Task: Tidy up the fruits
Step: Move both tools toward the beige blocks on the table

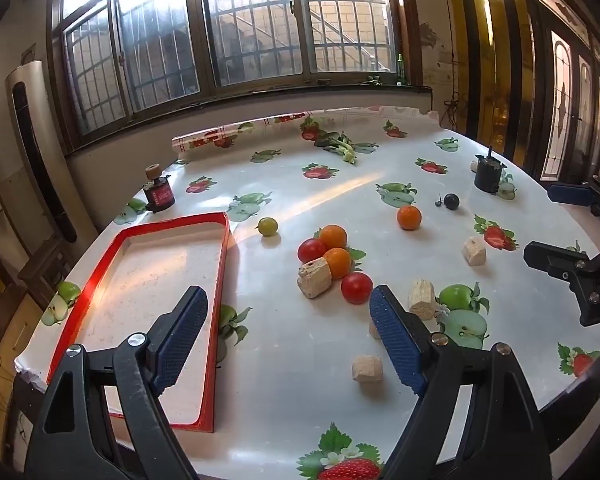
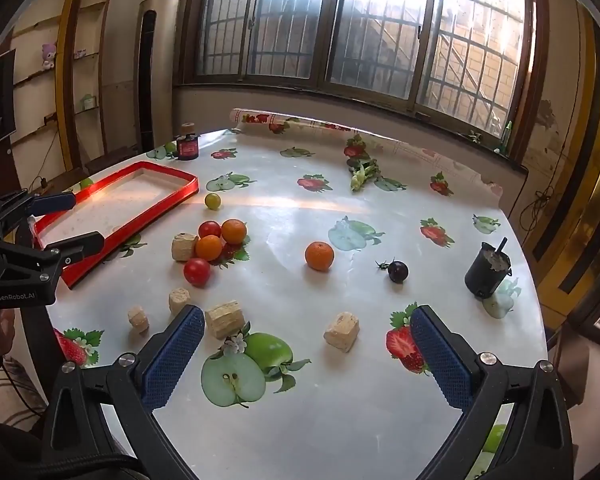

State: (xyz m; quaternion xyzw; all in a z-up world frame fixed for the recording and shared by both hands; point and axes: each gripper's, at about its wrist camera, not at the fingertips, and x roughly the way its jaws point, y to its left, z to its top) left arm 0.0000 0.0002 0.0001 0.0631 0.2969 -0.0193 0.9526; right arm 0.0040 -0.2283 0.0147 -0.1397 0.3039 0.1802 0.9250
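A red-rimmed tray (image 1: 220, 280) (image 2: 156, 208) lies at the table's left. Right of it sits a cluster of two oranges (image 1: 333, 237) (image 2: 234, 231) and two red tomatoes (image 1: 357, 287) (image 2: 197, 272). A green tomato (image 1: 268, 226) (image 2: 213, 201) lies behind them. A lone orange (image 1: 409, 217) (image 2: 319, 256) and a dark plum (image 1: 451, 201) (image 2: 398, 271) lie further right. My left gripper (image 1: 290, 336) (image 2: 88, 219) hangs open over the tray's near right edge, holding nothing. My right gripper (image 2: 308, 360) (image 1: 538, 222) stands open and empty above the table's near right part.
Several pale cork-like blocks (image 1: 314, 278) (image 2: 342, 330) are scattered among the fruit. A black cup with a stick (image 2: 488, 274) stands at the right, a red-labelled jar (image 2: 188, 146) behind the tray, and leafy greens (image 2: 362, 172) at the back. The tablecloth has printed fruit.
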